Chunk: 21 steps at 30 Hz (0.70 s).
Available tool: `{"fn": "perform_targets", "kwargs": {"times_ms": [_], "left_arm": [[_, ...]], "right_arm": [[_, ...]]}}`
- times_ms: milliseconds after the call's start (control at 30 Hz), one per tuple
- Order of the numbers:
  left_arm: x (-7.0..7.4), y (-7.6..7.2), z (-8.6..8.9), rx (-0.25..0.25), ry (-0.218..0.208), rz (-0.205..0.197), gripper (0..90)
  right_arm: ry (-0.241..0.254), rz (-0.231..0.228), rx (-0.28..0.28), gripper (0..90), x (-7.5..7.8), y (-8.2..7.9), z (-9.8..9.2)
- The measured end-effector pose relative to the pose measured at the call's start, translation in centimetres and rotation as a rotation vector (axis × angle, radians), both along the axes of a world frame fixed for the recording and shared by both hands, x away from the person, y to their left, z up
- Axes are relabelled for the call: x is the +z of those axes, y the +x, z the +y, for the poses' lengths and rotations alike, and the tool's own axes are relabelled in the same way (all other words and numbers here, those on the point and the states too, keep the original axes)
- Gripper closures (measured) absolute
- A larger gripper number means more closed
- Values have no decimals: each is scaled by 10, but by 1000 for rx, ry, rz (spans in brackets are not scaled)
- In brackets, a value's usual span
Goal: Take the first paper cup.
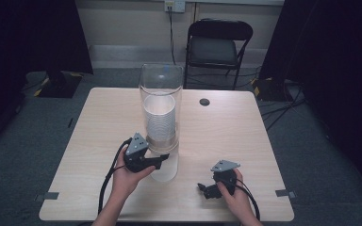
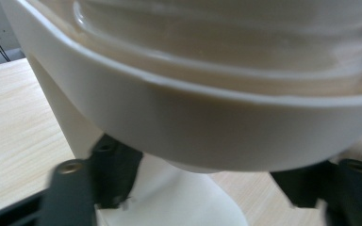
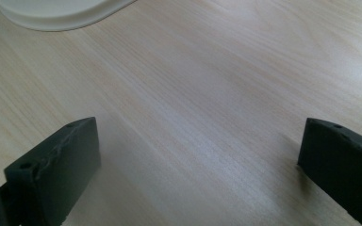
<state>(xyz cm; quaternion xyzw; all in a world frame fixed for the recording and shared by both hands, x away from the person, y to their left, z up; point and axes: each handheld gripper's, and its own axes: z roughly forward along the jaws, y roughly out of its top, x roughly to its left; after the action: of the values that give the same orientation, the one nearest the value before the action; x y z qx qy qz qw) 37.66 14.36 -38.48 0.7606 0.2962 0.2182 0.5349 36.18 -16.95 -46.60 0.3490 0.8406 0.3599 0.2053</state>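
Up close, the left gripper [image 1: 164,159] clamps a cup [image 2: 188,197] under the blurred dispenser [image 1: 160,113]; right gripper [image 1: 206,189] jaws apart.

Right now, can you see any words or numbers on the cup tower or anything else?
None can be read.
The clear cup dispenser and the white cups in it show no print.
The lowest cup, which the left gripper pinches, is plain white.
The table, the chair and the right gripper carry no visible label.
The wall socket is too small to tell any marking.
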Motion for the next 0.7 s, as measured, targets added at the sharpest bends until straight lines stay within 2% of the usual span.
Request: {"fn": "perform_targets", "kwargs": {"times_ms": [67, 100, 167, 300, 367, 500, 567, 700], "left_arm": [[-1, 0, -1, 7, -4, 8, 358], [-1, 1, -1, 3, -9, 0, 360], [-1, 1, 0, -1, 8, -1, 363], [-4, 2, 1, -14, 3, -21, 368], [-5, 2, 1, -13, -8, -10, 371], [-4, 2, 0, -7, 17, -25, 373], [-3, 1, -1, 0, 34, -19, 374], [-2, 2, -1, -2, 27, -12, 372]], "right_arm": [[0, 0, 0, 0, 0, 0, 0], [0, 0, 0, 0, 0, 0, 0], [0, 0, 0, 0, 0, 0, 0], [0, 0, 0, 0, 0, 0, 0], [0, 0, 0, 0, 0, 0, 0], [-1, 0, 0, 0, 0, 0, 0], [0, 0, 0, 0, 0, 0, 0], [0, 0, 0, 0, 0, 0, 0]]}}
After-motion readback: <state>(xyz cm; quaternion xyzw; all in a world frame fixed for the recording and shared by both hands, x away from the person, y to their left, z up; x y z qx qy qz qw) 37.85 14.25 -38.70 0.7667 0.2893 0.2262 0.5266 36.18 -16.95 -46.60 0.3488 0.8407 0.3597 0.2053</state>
